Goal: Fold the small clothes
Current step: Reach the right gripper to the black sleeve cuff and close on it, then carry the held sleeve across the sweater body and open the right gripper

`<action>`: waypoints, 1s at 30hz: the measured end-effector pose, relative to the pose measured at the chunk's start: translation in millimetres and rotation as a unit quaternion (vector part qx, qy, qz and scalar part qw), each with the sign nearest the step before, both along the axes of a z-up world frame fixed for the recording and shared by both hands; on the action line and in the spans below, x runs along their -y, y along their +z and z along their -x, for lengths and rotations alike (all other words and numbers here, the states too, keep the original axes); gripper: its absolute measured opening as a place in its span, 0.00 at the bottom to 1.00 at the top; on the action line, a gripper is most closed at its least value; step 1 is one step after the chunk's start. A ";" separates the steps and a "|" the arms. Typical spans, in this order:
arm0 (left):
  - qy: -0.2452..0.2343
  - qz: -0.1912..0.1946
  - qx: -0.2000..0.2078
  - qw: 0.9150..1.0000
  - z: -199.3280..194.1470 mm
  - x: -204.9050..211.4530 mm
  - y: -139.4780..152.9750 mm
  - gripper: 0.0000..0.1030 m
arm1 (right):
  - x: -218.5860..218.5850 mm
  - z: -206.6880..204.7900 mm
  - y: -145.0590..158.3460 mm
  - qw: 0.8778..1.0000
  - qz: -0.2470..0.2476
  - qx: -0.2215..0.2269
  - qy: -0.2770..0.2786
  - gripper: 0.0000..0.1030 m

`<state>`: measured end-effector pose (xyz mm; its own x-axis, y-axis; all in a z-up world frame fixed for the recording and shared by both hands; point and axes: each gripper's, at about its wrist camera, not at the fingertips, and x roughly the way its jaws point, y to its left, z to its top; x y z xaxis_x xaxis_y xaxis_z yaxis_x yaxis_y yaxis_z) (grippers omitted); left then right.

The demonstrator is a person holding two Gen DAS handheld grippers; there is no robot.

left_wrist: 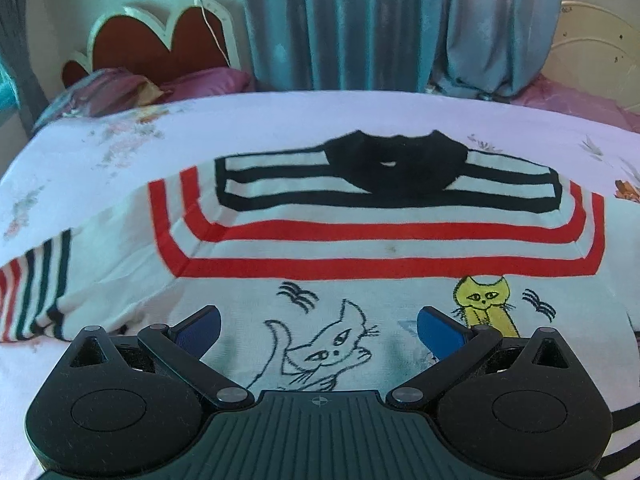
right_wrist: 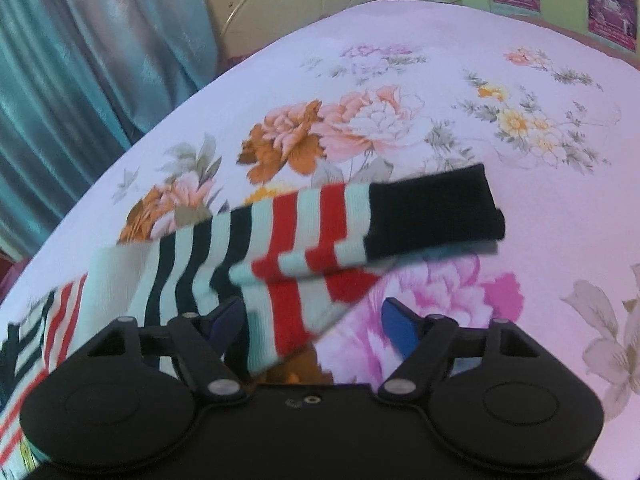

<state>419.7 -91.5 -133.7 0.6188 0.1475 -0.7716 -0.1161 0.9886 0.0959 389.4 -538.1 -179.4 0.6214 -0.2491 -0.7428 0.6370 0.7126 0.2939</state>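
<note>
A small white sweater (left_wrist: 320, 248) with red and black stripes, a black collar (left_wrist: 394, 162) and cat drawings lies flat on the bed. My left gripper (left_wrist: 318, 326) is open just above its lower front, between the white cat (left_wrist: 332, 346) and the yellow cat (left_wrist: 486, 300). Its left sleeve (left_wrist: 34, 292) hangs off to the left. In the right wrist view the striped right sleeve (right_wrist: 304, 236) with a black cuff (right_wrist: 434, 212) lies stretched out, partly doubled over. My right gripper (right_wrist: 312, 324) is open around the sleeve's lower fold.
The bed has a pale floral sheet (right_wrist: 400, 120). A purple pillow (left_wrist: 200, 82) and a red headboard (left_wrist: 160, 40) are at the back left. Teal curtains (left_wrist: 360, 20) hang behind the bed. A cream bed frame (right_wrist: 280, 0) stands at the far side.
</note>
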 end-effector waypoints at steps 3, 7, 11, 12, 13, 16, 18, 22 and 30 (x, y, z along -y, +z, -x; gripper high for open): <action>-0.004 0.008 -0.004 1.000 -4.6 -0.5 -3.2 1.00 | 3.1 -5.8 -0.6 1.000 0.016 -0.010 -0.005 0.38; -0.008 0.018 0.011 1.000 -3.5 -2.2 -2.7 1.00 | 7.9 -3.8 0.4 1.000 0.029 -0.002 -0.006 0.15; -0.012 0.040 0.021 0.999 -4.0 -5.7 1.5 1.00 | 4.6 -2.2 10.4 0.999 0.046 0.024 0.007 0.10; -0.013 0.043 0.022 0.999 -4.2 -6.7 2.6 0.99 | -0.1 -3.6 15.2 0.998 0.058 0.030 0.015 0.09; -0.021 0.052 0.029 0.998 -3.3 -8.2 4.4 0.99 | -5.3 -4.9 20.3 0.997 0.068 0.037 0.023 0.09; -0.018 0.062 0.035 0.997 -3.0 -11.8 9.5 0.99 | -27.6 -11.9 39.5 0.992 0.093 0.064 0.060 0.08; -0.018 0.058 0.036 0.998 -3.9 -14.1 12.5 0.99 | -50.1 -20.5 53.5 0.986 0.106 0.081 0.101 0.08; -0.016 0.064 0.034 0.997 -3.1 -22.2 17.8 1.00 | -112.2 -35.4 74.9 0.966 0.120 0.112 0.198 0.08; 0.001 0.079 0.042 0.996 7.4 -44.6 24.5 1.00 | -250.4 -54.4 45.4 0.915 0.057 0.076 0.392 0.11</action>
